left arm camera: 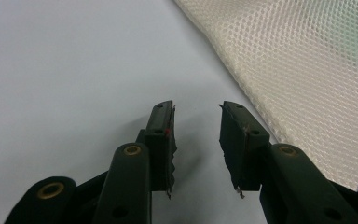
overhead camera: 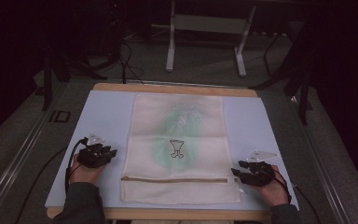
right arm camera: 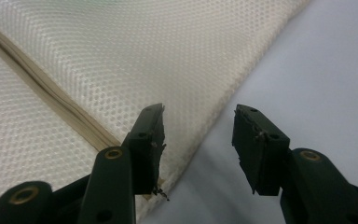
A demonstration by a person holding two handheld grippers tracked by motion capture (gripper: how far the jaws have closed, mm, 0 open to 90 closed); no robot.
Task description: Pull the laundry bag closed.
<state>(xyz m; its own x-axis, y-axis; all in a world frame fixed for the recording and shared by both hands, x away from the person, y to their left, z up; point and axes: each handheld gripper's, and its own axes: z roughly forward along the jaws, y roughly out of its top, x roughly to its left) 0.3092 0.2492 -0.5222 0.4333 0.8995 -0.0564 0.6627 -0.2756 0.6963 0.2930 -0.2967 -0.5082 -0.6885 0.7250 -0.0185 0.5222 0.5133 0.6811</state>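
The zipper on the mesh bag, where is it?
In the high view the zipper runs across the near end of the mesh bag, mid-table, with its right end beside the right gripper.

Bare table (overhead camera: pixel 107 116) lies open left and right of the mesh bag (overhead camera: pixel 177 140) (which fills the middle, near edge to far); both side strips are passable.

The left tongs (overhead camera: pixel 106 153) sit near the table's left edge, held in the left hand (overhead camera: pixel 85 171), jaws parted with nothing between them. The right tongs (overhead camera: pixel 237 173) lie near the front right corner in the right hand (overhead camera: pixel 271 189), jaws likewise apart. Both forearms enter over the front edge.
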